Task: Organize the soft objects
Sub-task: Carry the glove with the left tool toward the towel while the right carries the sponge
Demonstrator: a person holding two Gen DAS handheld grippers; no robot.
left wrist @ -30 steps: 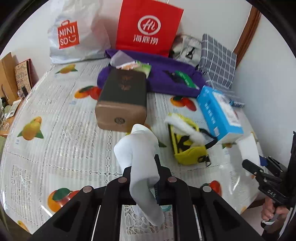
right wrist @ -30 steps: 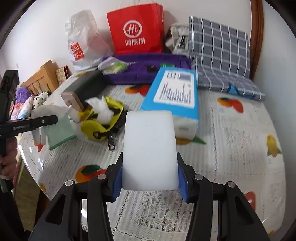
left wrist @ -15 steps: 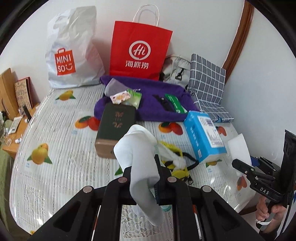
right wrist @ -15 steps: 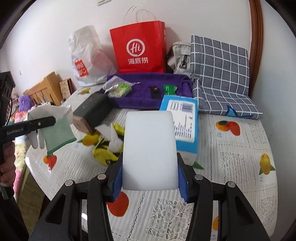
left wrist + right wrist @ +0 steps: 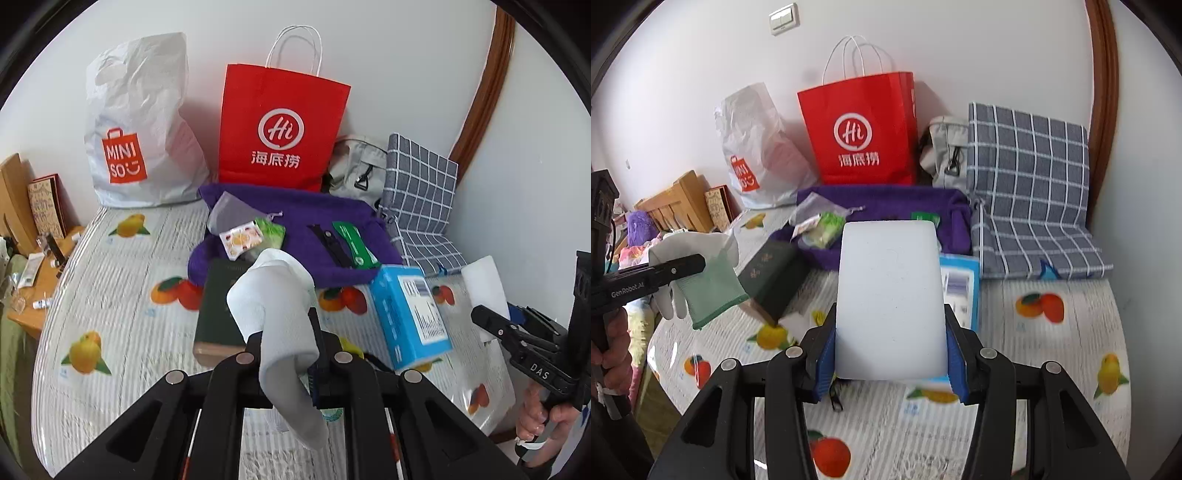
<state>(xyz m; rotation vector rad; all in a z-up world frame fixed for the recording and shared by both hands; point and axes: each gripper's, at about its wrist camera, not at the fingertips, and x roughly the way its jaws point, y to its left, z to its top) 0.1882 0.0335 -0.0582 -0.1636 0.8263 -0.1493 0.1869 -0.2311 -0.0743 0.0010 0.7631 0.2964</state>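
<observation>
My left gripper (image 5: 291, 343) is shut on a white glove (image 5: 273, 295), which bulges above the jaws and hangs limp below them. From the right wrist view the same glove (image 5: 709, 291) shows a green cuff and dangling fingers, pinched in the left gripper (image 5: 683, 264) at the far left. My right gripper (image 5: 890, 354) is shut on a white rectangular foam block (image 5: 890, 295) that stands upright between the blue pads. That block (image 5: 482, 284) and the right gripper (image 5: 495, 321) also appear at the right edge of the left wrist view. Both grippers hang above the table.
The table (image 5: 110, 295) has a fruit-print cover. On it lie a dark green box (image 5: 218, 306), a blue tissue box (image 5: 406, 314) and a purple cloth (image 5: 314, 221) with small packets. Behind stand a red paper bag (image 5: 280, 129), a white plastic bag (image 5: 140, 122) and a checked cushion (image 5: 1027, 184).
Both grippers have risen and drawn back from the table, so more of the wall and bags shows. The glove and the foam block stay held as before.
</observation>
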